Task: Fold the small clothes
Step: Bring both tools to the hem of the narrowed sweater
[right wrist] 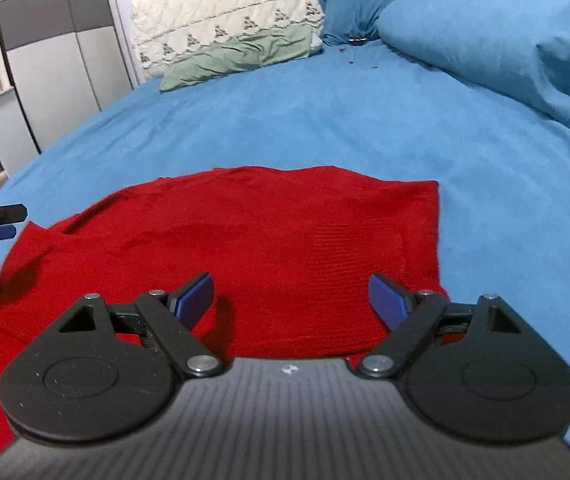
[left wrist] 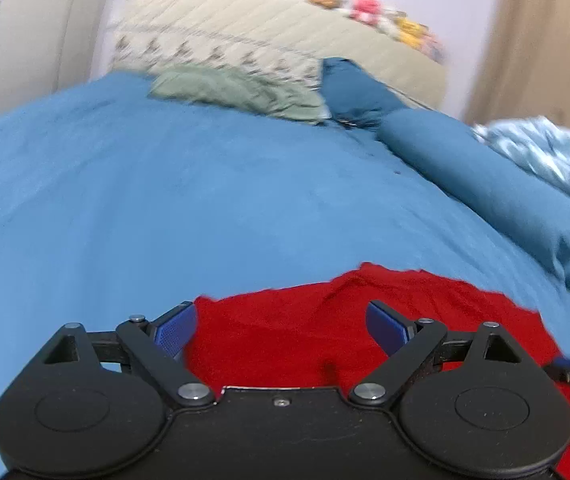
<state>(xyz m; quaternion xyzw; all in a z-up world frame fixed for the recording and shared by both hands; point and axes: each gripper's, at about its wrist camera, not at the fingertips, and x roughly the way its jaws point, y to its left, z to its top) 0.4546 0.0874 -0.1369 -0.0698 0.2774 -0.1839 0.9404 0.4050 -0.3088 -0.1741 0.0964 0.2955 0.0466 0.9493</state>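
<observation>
Bunching is the main risk: the red garment [right wrist: 269,236] is a soft ribbed knit lying on a bed [right wrist: 285,120] whose blue cover gives underfoot, so jaws that close too shallow could pinch only the top layer, or catch the cover with it, and drag the piece crooked. Its left side already shows a turned-over flap and ridges, which a careless pull would likely worsen

Both grippers are released and grasp nothing. Seen from the right wrist, the right gripper [right wrist: 291,300] hovers over the garment's near edge, close to its right corner, cloth showing between the spread jaws. Seen from the left wrist, the left gripper [left wrist: 281,330] sits at the garment's [left wrist: 365,312] left end, its left jaw near the cloth's edge; whether either touches the knit I cannot tell
</observation>
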